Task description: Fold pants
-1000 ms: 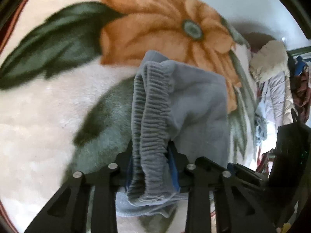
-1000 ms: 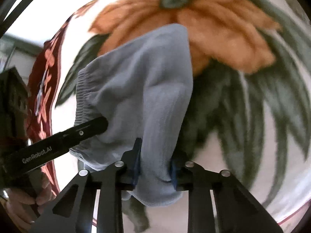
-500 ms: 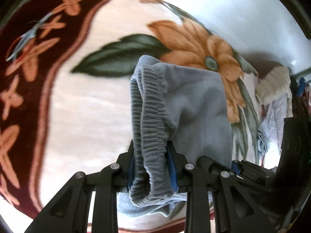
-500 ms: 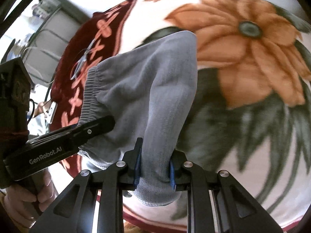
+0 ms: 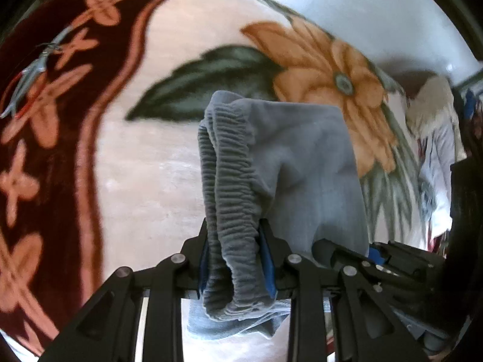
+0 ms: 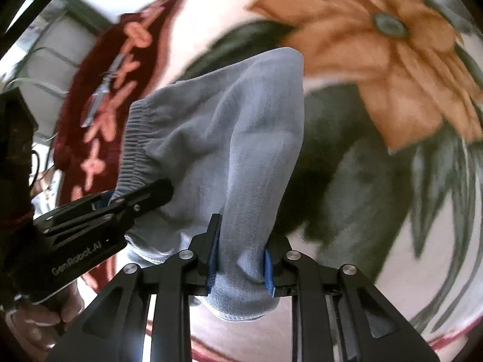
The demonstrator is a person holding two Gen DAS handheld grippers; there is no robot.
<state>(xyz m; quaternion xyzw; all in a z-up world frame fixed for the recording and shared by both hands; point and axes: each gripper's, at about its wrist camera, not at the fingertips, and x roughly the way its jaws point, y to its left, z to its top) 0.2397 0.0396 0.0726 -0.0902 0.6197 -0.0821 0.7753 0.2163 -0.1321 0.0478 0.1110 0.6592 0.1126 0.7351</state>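
gripping ribbed, fleecy grey pants (image 5: pixel 289 163)

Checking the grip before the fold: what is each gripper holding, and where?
Both hold the grey pants: left gripper shut on the ribbed waistband, right gripper on a smooth bunched edge.

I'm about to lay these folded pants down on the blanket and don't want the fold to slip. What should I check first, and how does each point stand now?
1. Left gripper shut on the pants at the ribbed waistband: ok.
2. Right gripper shut on the smooth grey edge of the pants: ok.
3. Cloth between the two grips hangs without twist: cannot tell, it bunches and sags in both views.
4. Layers lined up edge to edge: cannot tell, loose ends hang below both grippers.
5. Floral blanket under the pants bare of other things: ok where visible.
6. The two grippers apart, not touching: ok.
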